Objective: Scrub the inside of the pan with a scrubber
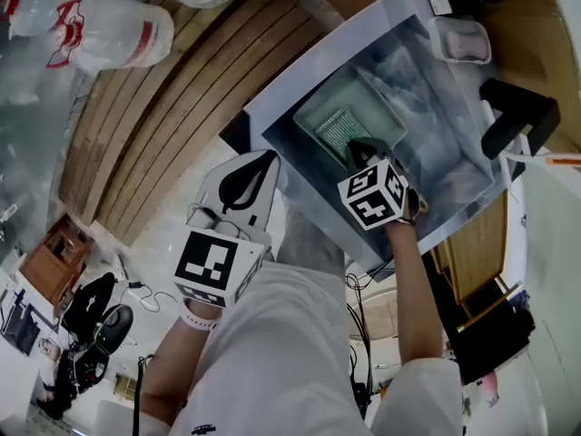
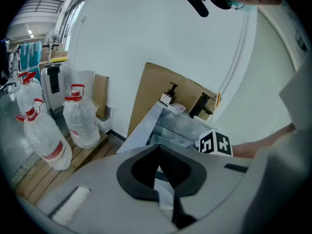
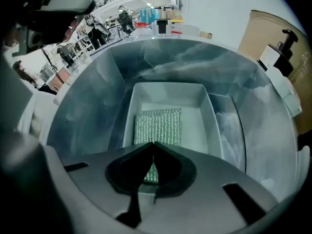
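Here, right gripper (image 3: 153, 145): jaws drawn together, tips meeting over the near end of the scrubber (image 3: 157, 126); no view settles whether they pinch it.
Its place: down inside the sink (image 3: 92, 101), over the pan (image 3: 207, 126), with the marker cube (image 1: 372, 195) facing the head camera and a bare forearm (image 1: 406, 271) behind it.
Scrubber: green mesh pad lying flat on the pan's floor, toward the left wall in the right gripper view.
Pan: pale and rectangular, sitting on the bottom of the sink.
Sink: steel basin with streaked walls.
Left gripper (image 2: 158, 150): jaws closed with nothing between them, held outside the sink near its corner and pointed toward it.
Faucet (image 1: 516, 114): black, on the sink's rim, at the right in the head view.
Soap dispenser (image 3: 279, 50): black pump bottle on the rim, beside brown cardboard (image 3: 261, 30).
Water bottles (image 2: 80, 123): large clear jugs with red tops, standing on a slatted wooden floor (image 1: 172, 89), well apart from the sink.
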A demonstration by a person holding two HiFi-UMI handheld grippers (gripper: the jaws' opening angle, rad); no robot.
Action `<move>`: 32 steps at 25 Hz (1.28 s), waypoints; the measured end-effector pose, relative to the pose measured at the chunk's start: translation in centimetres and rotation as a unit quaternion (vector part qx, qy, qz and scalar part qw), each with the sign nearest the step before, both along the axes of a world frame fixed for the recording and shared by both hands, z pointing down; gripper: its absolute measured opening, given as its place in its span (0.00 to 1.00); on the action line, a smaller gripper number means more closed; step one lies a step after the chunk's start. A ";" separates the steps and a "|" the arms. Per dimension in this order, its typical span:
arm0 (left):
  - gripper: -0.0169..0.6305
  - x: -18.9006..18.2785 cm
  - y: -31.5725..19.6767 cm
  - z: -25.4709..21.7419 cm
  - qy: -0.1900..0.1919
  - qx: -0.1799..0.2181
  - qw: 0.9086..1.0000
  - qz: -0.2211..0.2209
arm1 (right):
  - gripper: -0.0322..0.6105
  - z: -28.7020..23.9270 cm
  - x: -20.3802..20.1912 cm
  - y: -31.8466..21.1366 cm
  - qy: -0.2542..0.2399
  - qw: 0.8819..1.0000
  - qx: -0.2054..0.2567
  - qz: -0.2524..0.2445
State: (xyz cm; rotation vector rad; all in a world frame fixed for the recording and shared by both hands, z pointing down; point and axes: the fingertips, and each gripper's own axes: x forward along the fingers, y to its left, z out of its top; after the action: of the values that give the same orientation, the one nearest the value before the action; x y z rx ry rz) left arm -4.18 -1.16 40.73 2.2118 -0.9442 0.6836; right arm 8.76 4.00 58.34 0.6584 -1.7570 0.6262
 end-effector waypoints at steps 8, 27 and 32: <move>0.03 0.0 -0.7 -2.7 0.003 0.029 1.000 0.002 | 0.06 -2.9 -1.4 0.4 -0.047 0.999 -0.004 0.008; 0.03 -0.1 -0.8 -11.9 -0.002 0.117 0.993 0.016 | 0.06 -18.9 0.6 -2.1 -0.092 0.979 0.152 0.103; 0.03 -0.2 -0.5 -15.0 0.008 0.138 0.990 0.011 | 0.06 -24.9 2.1 -2.3 -0.098 0.964 0.211 0.132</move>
State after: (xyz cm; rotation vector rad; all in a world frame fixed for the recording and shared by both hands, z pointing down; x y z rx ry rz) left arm -4.40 -1.70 25.75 2.4678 -1.0620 0.5730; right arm 10.83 1.70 33.41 1.1734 -2.0289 0.5114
